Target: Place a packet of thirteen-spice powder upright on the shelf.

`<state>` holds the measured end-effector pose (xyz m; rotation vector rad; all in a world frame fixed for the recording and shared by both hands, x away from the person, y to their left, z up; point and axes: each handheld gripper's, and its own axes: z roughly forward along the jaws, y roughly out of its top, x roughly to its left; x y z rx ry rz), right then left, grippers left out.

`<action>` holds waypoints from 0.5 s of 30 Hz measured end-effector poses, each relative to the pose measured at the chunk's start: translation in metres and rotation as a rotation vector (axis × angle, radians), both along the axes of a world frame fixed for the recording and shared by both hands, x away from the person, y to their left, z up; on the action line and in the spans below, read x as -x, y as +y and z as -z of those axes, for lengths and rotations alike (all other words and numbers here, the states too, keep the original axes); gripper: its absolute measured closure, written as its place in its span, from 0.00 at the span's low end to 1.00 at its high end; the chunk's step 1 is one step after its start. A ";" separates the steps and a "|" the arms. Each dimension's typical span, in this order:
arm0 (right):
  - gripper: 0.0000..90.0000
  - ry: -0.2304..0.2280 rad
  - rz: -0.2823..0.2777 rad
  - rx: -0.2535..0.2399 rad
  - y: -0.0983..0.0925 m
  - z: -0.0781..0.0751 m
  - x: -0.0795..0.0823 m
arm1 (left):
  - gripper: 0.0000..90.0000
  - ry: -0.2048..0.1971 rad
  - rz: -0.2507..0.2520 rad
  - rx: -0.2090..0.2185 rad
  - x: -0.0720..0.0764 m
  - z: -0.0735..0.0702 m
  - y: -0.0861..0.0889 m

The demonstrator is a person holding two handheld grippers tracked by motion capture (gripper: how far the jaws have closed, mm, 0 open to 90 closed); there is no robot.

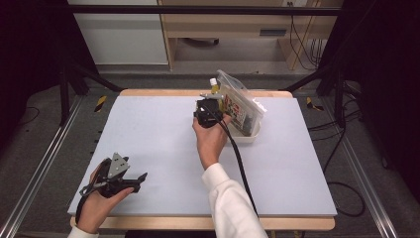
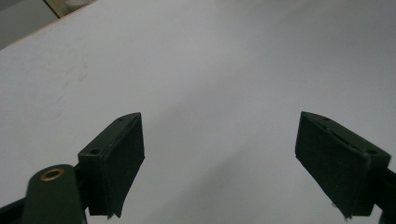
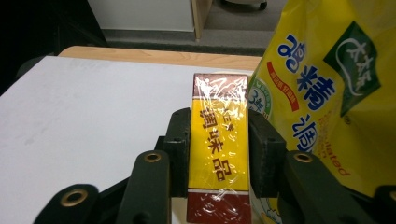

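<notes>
Near left: left gripper resting on grey tabletop, fingers wide apart, holding nothing. Farther right: right gripper with fingers pressed on shiny yellow-and-red wrapped box, beside yellow bag, at white tray.

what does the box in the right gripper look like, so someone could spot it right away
Start at the white tray near the far edge of the grey table, where the right gripper reaches in. Between its black jaws stands a narrow box wrapped in shiny film. Unlike the big yellow bag with blue lettering beside it, its face is yellow with brown characters and dark red bands top and bottom.
</notes>
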<state>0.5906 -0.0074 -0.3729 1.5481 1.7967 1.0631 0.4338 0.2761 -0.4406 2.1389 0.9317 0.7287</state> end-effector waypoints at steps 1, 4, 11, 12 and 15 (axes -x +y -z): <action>0.70 0.001 -0.001 -0.004 0.000 0.000 0.000 | 0.17 0.001 0.000 0.000 0.000 0.000 0.000; 0.65 -0.018 -0.014 0.001 0.002 0.000 0.003 | 0.17 -0.001 -0.003 0.006 0.000 0.000 -0.001; 0.60 -0.058 -0.051 0.002 0.003 -0.011 0.016 | 0.17 -0.002 -0.003 -0.007 0.000 0.000 -0.001; 0.60 -0.062 -0.052 -0.003 0.003 -0.013 0.019 | 0.17 -0.002 -0.003 -0.010 0.000 0.000 -0.001; 0.59 -0.081 -0.066 -0.005 0.002 -0.016 0.026 | 0.17 -0.005 0.000 -0.014 0.000 0.000 -0.001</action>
